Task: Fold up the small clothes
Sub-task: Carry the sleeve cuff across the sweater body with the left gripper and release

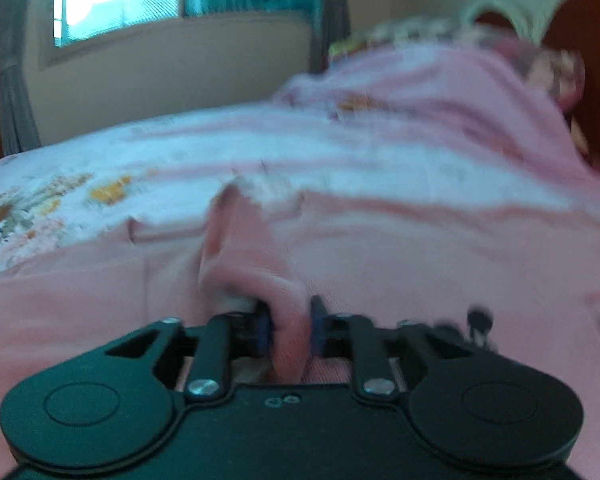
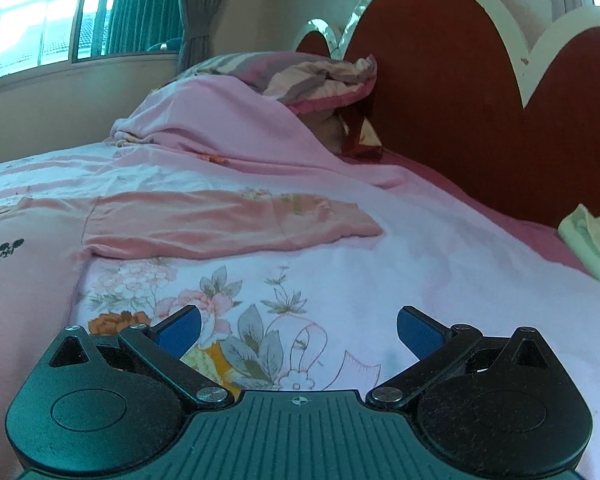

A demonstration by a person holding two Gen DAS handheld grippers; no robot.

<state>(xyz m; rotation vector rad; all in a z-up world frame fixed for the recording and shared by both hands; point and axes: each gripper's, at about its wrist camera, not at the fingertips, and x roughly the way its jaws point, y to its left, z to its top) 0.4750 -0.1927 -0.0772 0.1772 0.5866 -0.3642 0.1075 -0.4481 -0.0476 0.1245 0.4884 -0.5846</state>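
Observation:
A small pink garment (image 1: 380,264) lies spread on the floral bedsheet (image 1: 60,196). My left gripper (image 1: 290,332) is shut on a raised fold of this pink cloth; the view is blurred by motion. In the right wrist view the same pink garment (image 2: 204,220) lies flat on the bed, with a small black print (image 2: 10,248) near its left part. My right gripper (image 2: 298,334) is open and empty, low over the floral bedsheet (image 2: 340,280), to the right of the garment and apart from it.
A pink blanket (image 2: 220,128) is heaped over pillows (image 2: 320,76) at the head of the bed. A red and white headboard (image 2: 460,100) stands at the right. A pale green cloth (image 2: 592,236) lies at the right edge. A window (image 2: 40,12) is behind.

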